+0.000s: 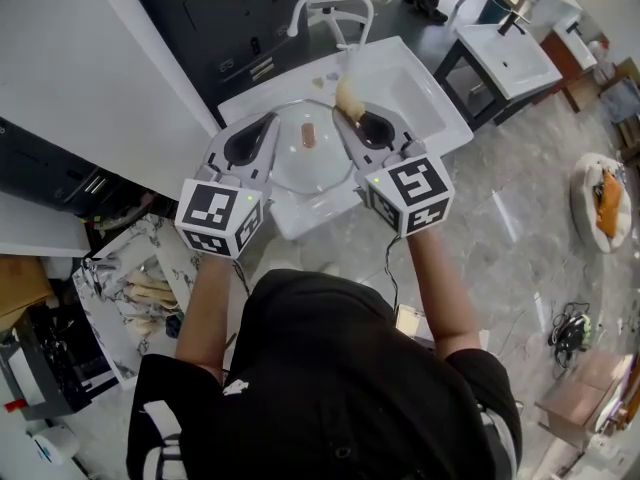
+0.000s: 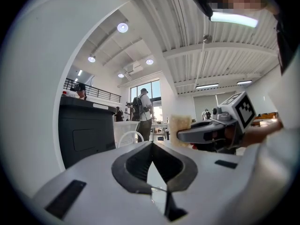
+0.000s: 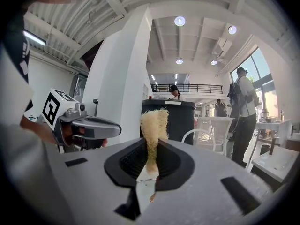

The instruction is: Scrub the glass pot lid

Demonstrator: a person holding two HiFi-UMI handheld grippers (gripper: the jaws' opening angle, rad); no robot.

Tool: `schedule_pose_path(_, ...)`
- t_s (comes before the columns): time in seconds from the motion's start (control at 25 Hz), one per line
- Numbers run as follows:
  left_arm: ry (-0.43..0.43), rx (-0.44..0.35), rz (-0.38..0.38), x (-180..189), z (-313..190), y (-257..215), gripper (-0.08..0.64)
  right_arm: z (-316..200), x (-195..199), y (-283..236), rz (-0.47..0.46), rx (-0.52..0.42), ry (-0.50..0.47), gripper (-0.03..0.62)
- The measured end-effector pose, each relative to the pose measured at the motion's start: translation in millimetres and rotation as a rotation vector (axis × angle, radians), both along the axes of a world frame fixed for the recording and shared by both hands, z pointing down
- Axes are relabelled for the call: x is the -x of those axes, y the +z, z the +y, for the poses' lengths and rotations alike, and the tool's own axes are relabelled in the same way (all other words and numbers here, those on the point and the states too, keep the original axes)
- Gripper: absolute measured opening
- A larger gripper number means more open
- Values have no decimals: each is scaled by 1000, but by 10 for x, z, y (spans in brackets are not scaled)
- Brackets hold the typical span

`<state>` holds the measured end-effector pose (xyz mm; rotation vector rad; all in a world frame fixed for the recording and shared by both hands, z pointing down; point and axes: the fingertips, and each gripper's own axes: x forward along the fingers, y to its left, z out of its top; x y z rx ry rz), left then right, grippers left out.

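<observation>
My right gripper [image 1: 345, 116], clamped on a frayed yellow sponge [image 1: 347, 96], hovers just right of the domed glass pot lid [image 1: 300, 168], so I'd sweep leftward. My left gripper [image 1: 270, 120], jaws together, flanks the lid's left rim.

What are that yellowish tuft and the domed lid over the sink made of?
Tuft: looks like fibrous loofah or coarse sponge, pale yellow, frayed matte top.
Lid: seemingly clear glass, glossy, the white sink showing through.

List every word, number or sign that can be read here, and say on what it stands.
No readable words or numbers anywhere.
White marker cubes: black square patterns only, no letters.
Small white mark on the person's black shirt: too small to read.
</observation>
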<state>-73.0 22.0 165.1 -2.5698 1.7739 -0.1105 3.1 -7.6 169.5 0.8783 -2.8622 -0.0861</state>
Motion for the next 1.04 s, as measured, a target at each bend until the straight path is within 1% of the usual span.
schedule_pose_path(0.16,9,-7,25,-7,41,-27,6,43,32,-52,-26,2,-1,23)
schedule_pose_path(0.32,14,9,53,1,53,18,6,74,39,-40,-21,-2,-4,23)
schedule_pose_path(0.64,19,4,47,34,73,10,6,89,56,24,-14,8,8,23)
schedule_pose_path(0.76,24,5,56,29,62,3,6,80,53,47,-12,21,13,23)
schedule_pose_path(1.04,11,15,45,76,70,64,6,82,90,38,-20,8,16,23)
